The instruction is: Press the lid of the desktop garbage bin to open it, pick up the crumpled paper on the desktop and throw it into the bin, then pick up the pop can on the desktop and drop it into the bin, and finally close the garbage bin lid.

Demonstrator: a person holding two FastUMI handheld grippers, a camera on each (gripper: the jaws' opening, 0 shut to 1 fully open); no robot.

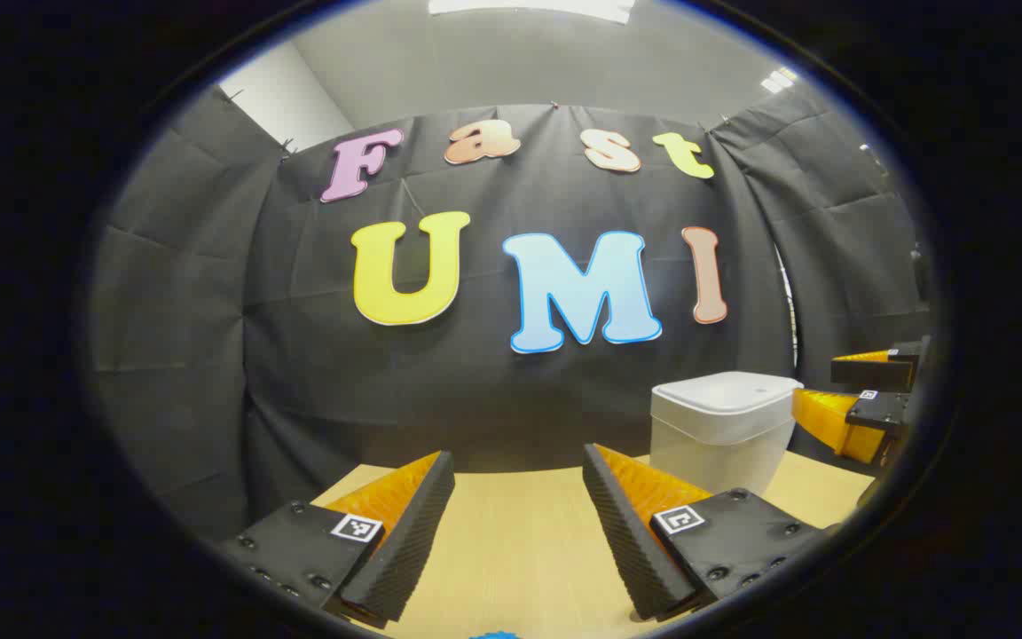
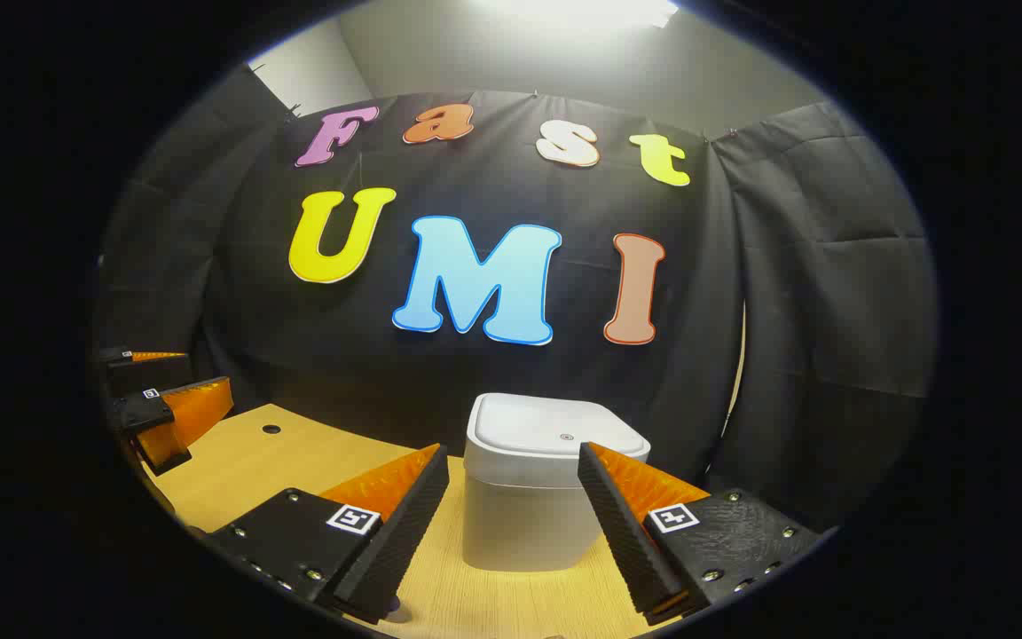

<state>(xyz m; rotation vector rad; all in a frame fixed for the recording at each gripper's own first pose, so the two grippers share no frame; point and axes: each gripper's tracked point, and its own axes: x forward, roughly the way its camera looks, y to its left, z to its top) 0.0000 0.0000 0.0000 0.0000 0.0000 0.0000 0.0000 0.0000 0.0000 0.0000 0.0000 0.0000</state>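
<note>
A white desktop garbage bin (image 2: 529, 506) with its lid (image 2: 555, 430) down stands on the wooden table, straight ahead of my right gripper (image 2: 511, 461), which is open with the bin showing between its fingers. In the left gripper view the same bin (image 1: 722, 435) stands at the right, and my left gripper (image 1: 518, 470) is open over bare tabletop. The right gripper (image 1: 866, 399) appears beyond the bin at the far right of that view. The left gripper (image 2: 165, 390) shows at the left edge of the right gripper view. A small blue sliver (image 1: 495, 635) peeks in at the bottom edge of the left gripper view.
The light wooden table (image 1: 511, 541) runs back to the black cloth wall. A small round hole (image 2: 271, 429) sits in the tabletop at the back left of the right gripper view. A gap in the cloth (image 2: 735, 373) shows to the right of the bin.
</note>
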